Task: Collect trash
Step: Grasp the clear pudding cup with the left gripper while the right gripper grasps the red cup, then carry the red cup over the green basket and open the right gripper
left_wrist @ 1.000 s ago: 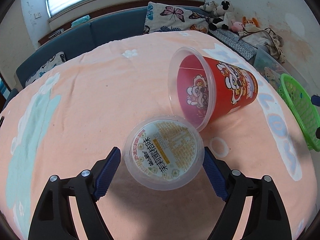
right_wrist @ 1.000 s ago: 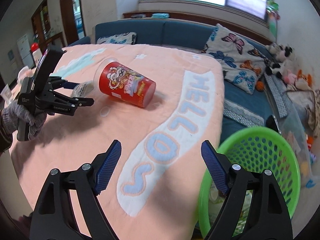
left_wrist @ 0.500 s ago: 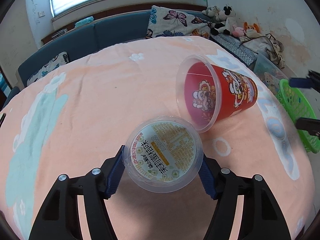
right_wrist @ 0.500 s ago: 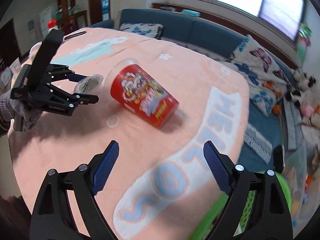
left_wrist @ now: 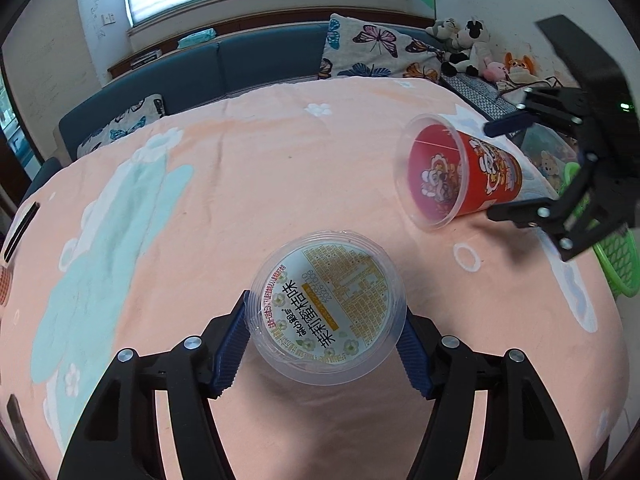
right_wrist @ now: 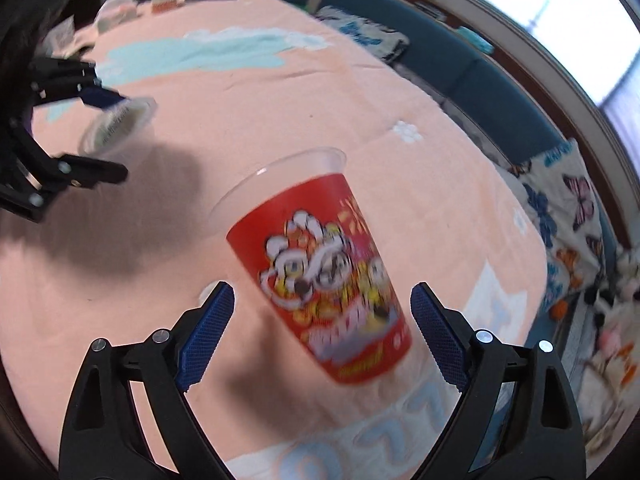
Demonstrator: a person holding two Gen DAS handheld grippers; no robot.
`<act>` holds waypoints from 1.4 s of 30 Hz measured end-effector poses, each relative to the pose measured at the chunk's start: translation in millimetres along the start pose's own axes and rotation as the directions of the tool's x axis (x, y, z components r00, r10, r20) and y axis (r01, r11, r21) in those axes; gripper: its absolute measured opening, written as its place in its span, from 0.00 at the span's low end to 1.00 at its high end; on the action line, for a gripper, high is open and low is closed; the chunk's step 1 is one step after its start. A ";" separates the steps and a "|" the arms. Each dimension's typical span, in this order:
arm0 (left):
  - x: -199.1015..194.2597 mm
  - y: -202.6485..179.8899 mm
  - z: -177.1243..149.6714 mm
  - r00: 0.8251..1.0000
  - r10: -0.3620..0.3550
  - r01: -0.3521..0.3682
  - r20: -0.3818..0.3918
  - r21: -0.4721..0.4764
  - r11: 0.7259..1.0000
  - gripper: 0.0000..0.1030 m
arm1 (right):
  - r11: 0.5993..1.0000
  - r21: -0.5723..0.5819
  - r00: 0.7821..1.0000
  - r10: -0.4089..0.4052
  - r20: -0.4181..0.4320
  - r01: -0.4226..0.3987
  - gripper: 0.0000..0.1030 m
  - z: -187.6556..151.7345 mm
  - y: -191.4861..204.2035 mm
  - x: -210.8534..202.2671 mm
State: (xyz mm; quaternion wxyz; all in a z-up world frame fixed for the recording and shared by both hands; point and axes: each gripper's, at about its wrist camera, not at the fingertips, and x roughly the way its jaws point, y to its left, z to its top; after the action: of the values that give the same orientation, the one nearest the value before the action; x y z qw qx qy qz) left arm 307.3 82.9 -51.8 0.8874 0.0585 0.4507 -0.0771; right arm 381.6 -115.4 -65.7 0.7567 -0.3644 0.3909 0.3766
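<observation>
Left gripper [left_wrist: 324, 340] clenched the sealed clear tub [left_wrist: 326, 306] for removal, while right gripper [right_wrist: 322, 330], jaws apart, straddled the toppled red cup [right_wrist: 320, 276], judged next pickup.

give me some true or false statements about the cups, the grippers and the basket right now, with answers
1. The left gripper is shut on the clear labelled cup. True.
2. The red cup stands upright on the table. False: it lies on its side.
3. The right gripper grips the red cup. False: its jaws are open, either side of the cup.
4. The green basket sits at the table's edge beyond the red cup. True.
5. The red cup is inside the basket. False: it lies on the peach tablecloth.
</observation>
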 end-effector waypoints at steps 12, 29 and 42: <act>9.1 8.4 -9.0 1.000 0.008 -0.008 -0.030 -0.012 1.000 0.62 | 0.993 -0.036 0.991 0.113 -0.065 -0.116 0.84 16.9 -11.1 45.0; -13.1 -11.6 -8.6 0.999 -0.036 0.036 0.009 -0.009 0.999 0.62 | 0.953 0.276 0.992 0.103 0.076 -0.120 0.75 -19.3 -15.3 -25.0; -42.3 -69.5 -7.9 0.992 -0.116 0.113 0.040 0.065 0.991 0.62 | 0.857 0.515 0.995 -0.032 0.092 -0.020 0.76 -110.3 -17.0 -108.2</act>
State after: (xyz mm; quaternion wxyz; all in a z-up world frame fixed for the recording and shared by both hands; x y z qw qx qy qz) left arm 263.3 19.7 -24.6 0.8889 0.0585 0.4313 -0.1432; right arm 316.7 -247.2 -14.8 0.8456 -0.1315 0.4392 0.2734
